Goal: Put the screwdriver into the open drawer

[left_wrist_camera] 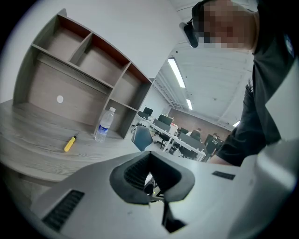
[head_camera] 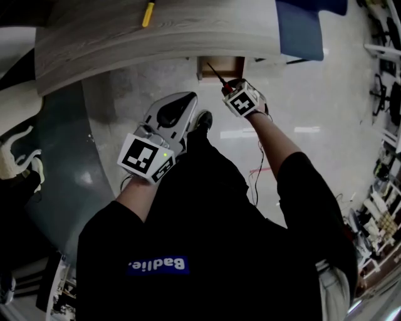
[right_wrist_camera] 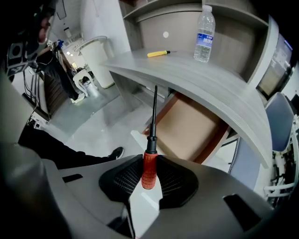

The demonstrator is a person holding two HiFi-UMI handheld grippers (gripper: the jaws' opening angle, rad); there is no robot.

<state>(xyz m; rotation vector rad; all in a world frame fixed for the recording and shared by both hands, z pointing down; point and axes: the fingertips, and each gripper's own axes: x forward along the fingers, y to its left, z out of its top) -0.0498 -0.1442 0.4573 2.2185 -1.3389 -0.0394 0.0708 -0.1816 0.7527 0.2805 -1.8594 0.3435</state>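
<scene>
The pick-up is done; the drop into the drawer is still to come. The right claw is clamped on the red handle of the screwdriver, pads pressing on both sides, with the black shaft pointing away from the claw toward the open drawer. That drawer juts out from under the far edge of the counter, and its brown bottom looks bare. From the head view the screwdriver hangs just near of the drawer's mouth, tip above it, not yet inside.

Left to do, as I judge it: carry the tool in over the drawer bottom and let go.

The left claw is closed on nothing, held near the body. A yellow-handled tool lies untouched on the counter.
</scene>
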